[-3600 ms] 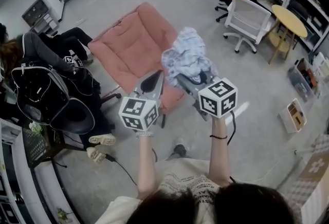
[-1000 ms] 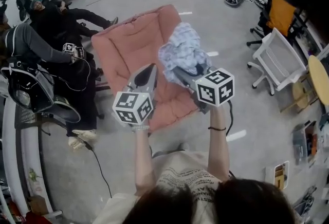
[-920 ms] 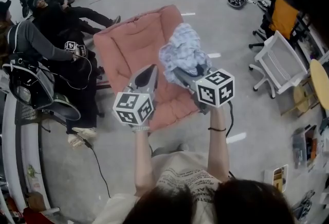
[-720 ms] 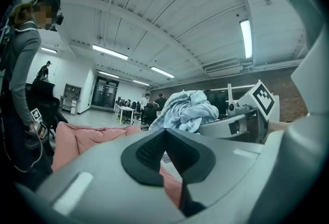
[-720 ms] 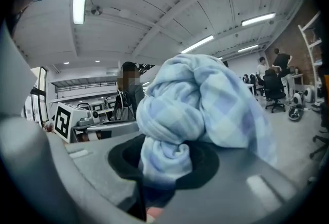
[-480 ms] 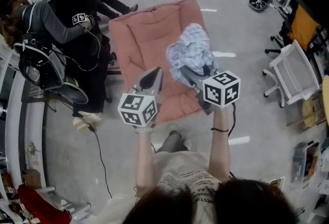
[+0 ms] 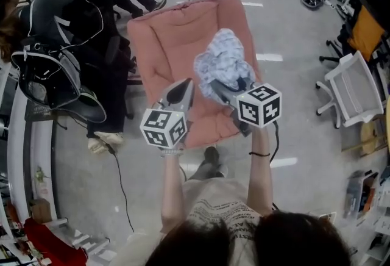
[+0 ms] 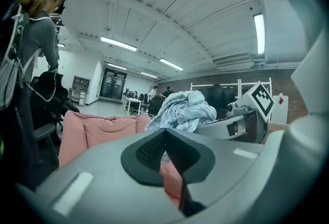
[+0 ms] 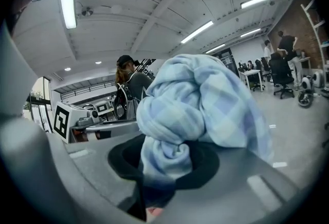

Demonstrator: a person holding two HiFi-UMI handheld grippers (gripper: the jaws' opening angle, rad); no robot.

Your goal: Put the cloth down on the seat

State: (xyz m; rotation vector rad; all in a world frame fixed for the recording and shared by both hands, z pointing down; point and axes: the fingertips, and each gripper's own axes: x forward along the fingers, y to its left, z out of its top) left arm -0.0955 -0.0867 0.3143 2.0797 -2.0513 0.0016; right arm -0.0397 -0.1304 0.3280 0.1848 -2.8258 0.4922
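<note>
Out in front of you, toward 12 o'clock in the head view, your right gripper is clamped on the cloth: its own view shows the pale blue checked cloth bunched up out of the dark pads, with a twist of it pinched between the jaws, which stand partly apart around that bulk. The bundle rides above the jaws and sits over the right half of the pink seat, not yet laid on it; from the left gripper view it hangs at about 1 o'clock, above the line of the pink cushion. Your left gripper holds nothing. Its jaws look drawn together at the tips in its own view, though a thin slit lower down shows pink through it, so the closure may not be complete along the whole length. It points at the seat's front half, just to the 9 o'clock side of the cloth and apart from it. Both of your forearms reach straight forward from 6 o'clock, roughly parallel, wrists level, the left marker cube a little lower in the picture than the right marker cube. Seated people are at 10 o'clock, and a white office chair stands at 3 o'clock.
</note>
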